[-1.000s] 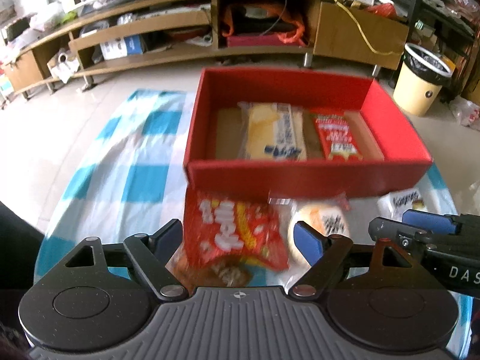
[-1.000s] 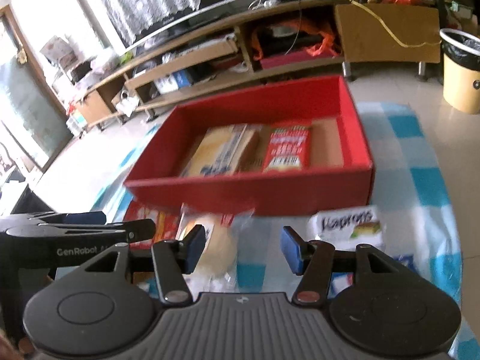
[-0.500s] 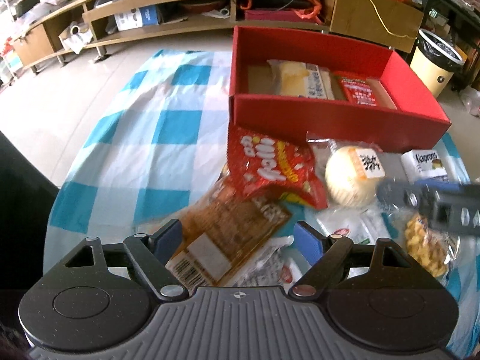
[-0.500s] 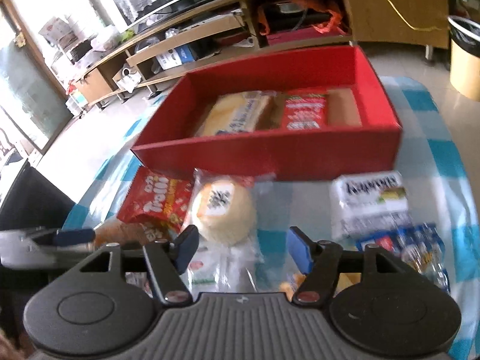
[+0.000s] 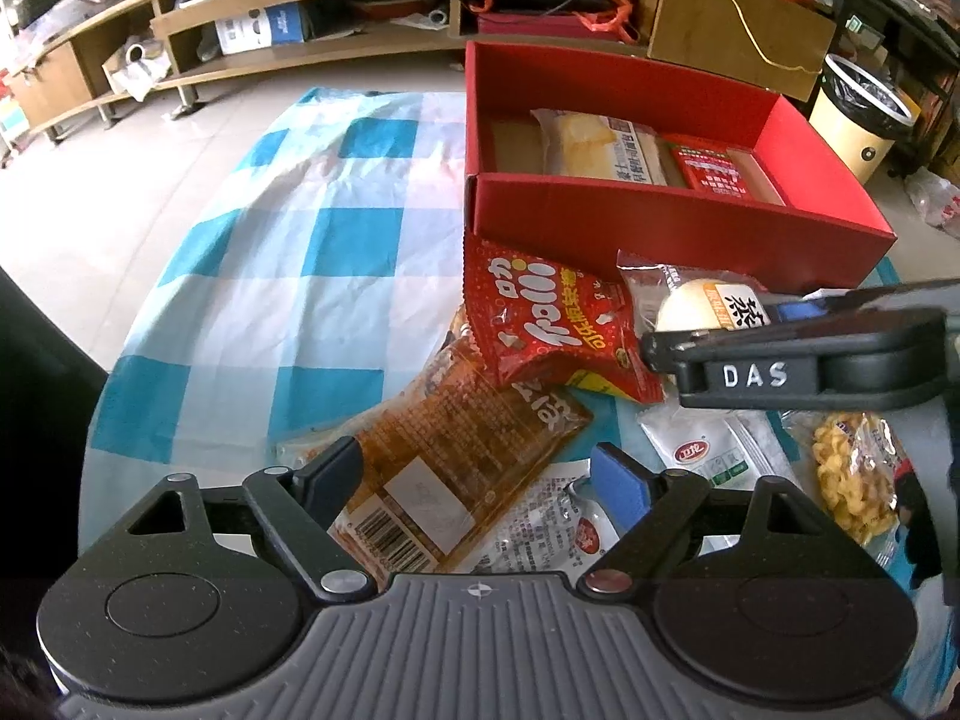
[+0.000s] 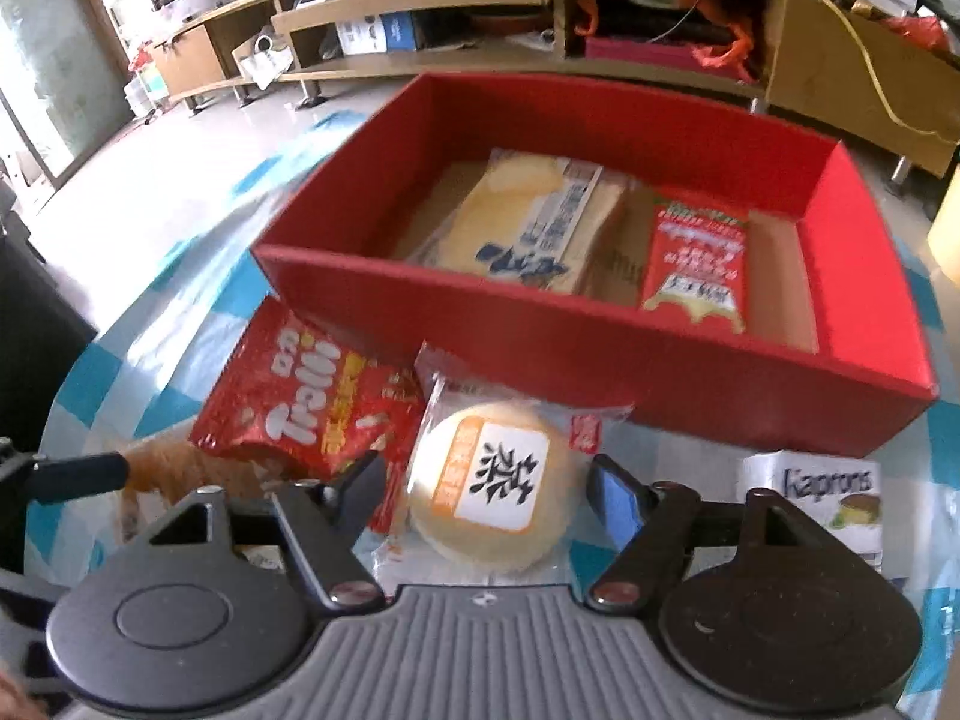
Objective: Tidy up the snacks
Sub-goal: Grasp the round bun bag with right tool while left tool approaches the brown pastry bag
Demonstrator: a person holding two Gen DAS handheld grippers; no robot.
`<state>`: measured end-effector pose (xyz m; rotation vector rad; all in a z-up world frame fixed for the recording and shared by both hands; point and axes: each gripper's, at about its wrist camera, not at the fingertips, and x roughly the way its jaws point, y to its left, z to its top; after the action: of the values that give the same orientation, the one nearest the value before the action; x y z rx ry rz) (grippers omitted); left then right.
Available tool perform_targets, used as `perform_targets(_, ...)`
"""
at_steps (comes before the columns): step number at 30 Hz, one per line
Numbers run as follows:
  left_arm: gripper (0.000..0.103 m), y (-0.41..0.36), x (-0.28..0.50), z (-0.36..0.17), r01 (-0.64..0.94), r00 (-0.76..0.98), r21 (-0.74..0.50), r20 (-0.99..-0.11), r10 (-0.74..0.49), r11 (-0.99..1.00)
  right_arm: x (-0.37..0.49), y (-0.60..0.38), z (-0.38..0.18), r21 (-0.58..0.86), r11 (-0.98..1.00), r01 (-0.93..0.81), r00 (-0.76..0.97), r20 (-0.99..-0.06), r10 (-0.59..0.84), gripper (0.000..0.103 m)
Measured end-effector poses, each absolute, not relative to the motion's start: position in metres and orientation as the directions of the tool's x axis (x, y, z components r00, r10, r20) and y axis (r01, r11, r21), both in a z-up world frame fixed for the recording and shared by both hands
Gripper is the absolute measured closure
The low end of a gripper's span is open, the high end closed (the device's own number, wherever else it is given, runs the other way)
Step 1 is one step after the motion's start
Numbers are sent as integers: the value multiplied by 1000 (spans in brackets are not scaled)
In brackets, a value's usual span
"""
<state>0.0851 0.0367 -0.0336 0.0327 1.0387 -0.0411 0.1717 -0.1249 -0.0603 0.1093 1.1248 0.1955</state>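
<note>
The red cardboard box (image 6: pixel 606 354) sits on the blue-and-white checked cloth (image 5: pixel 312 276), and inside it a pale yellow wrapped cake (image 6: pixel 522 228) lies beside a red-and-white sachet (image 6: pixel 699 261). Just in front of the box's near wall, the round cream bun in clear wrap (image 6: pixel 492 489) lies between the right gripper (image 6: pixel 492 495) fingers; the jaws are closing in, pads not yet pressing on it. Left of the bun, against the box wall, the red crinkly snack bag (image 5: pixel 552 324) overlaps an orange-brown packet with a barcode (image 5: pixel 456 462). The left gripper (image 5: pixel 474 480) hangs over that packet, jaws spread wide and opening, gripping nothing. Right of the bun, near the box corner, lies a white Kaprons pack (image 6: pixel 831 492), and nearer the camera a clear bag of yellow puffs (image 5: pixel 852 480)
</note>
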Motion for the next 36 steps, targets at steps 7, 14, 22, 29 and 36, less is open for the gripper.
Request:
perform_targets(7,14,37,85,-35,57,502,12,-865,-18,998,162,-135,-55,207,974,-94,438,-870,228,48)
perform_targets(14,13,37,85,-38,80,499,32,-867,-12,996,151,-147,-41,240,966,-91,469,-846,254,48)
perform_targets(22,12,40,89,-44,101,485,54,-874,-2,993,146,-156,-39,284,956,-77,476,-832,285,48)
perform_targets(29,9,44,91,-50,138,464,48,-886,-22,989,146,-156,-43,307,949,-77,469,-829,306,48)
perform_targets(36,8,47,97,-51,106,454,18,-890,-32,994,147,-153,-47,322,943,-82,458,-828,322,48)
